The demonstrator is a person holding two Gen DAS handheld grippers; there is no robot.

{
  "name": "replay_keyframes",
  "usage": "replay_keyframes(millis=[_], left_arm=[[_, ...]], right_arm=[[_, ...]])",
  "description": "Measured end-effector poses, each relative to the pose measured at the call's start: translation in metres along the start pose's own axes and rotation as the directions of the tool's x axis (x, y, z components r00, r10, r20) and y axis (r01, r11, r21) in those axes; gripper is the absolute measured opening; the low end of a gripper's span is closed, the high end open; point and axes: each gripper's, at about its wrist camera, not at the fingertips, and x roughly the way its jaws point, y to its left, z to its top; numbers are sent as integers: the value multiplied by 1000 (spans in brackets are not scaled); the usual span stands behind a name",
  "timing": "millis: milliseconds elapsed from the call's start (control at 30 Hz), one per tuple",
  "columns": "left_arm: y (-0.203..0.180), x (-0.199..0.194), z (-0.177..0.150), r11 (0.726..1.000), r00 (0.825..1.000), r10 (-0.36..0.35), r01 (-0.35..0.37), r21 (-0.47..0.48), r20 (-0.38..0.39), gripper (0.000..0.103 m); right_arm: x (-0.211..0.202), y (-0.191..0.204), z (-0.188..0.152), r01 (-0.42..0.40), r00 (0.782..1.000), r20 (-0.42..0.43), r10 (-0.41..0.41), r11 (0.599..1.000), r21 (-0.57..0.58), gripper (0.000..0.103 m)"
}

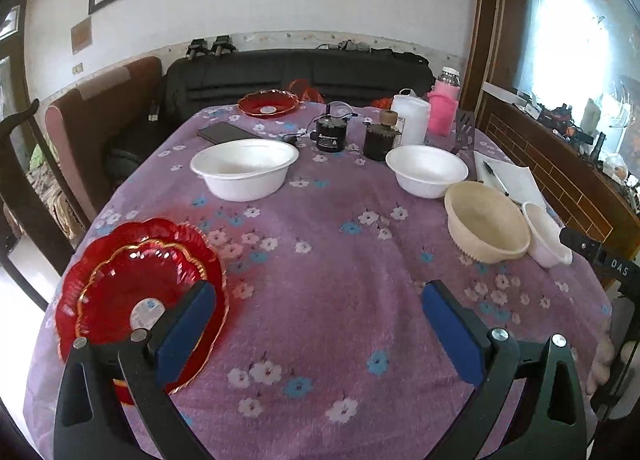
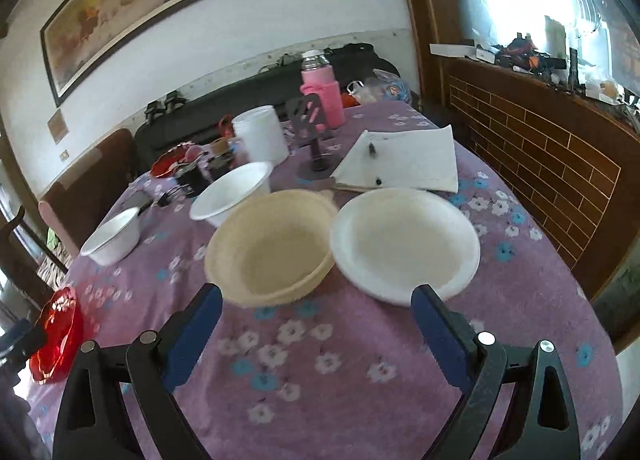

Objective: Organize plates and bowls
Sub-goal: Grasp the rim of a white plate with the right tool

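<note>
**Left wrist and right wrist: plates begun, bowls all loose**

Left wrist view first. My left claw point(image 1: 316, 324) hangs wide and empty above the table point(image 1: 340, 260). Under its left finger lie the stacked red plates point(image 1: 136, 284), a smaller one nested in a larger; that reads to me as the one piece of sorting done. Far ahead, at the back edge, a third red plate point(image 1: 268, 103) sits alone among clutter. Ahead and slightly left stands the large white bowl point(image 1: 245, 168); ahead to the right the second white bowl point(image 1: 426, 170), then nearer on the right the beige bowl point(image 1: 486, 222) with a small white bowl point(image 1: 546, 234) just beside it. None are nested.

Right wrist view. My right claw point(image 2: 316, 330) is also spread wide, holding nothing, low over the cloth. Just ahead of its left finger sits the beige bowl point(image 2: 272, 246); ahead of its right finger, the shallow white bowl point(image 2: 404, 244), the two rims touching or nearly so. Further off left stand two more white bowls point(image 2: 234, 194), apart.

I judge most work remains: gathering four bowls and the far plate.
</note>
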Motion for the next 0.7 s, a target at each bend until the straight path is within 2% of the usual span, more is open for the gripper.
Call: replay_keyframes(millis=[200,300,400,533,633,700], left_arm=[[-7,9,49,999,999,-53,53,-3,0,103],[-3,2,86,997,997,-68,68,-20,28,103],[3,-4,124,997,997,-62,64,-31,51,103],[4,18,160,998,999,-35,37,-51,24,103],[-2,61,175,996,998,-43,39,-82,-45,103],[-10,95,177,993,995,-67,59,-103,-79,103]], right_arm=[[7,18,54,23,1000,18,-22,998,-67,97],[4,29,84,48,998,55,-43,994,-103,97],[4,40,117,31,998,61,-24,991,-127,97],[33,59,150,7,1000,-10,-9,978,-206,97],[71,72,163,27,996,-77,-50,962,-270,97],[102,74,164,2,986,-162,-46,965,-261,96]])
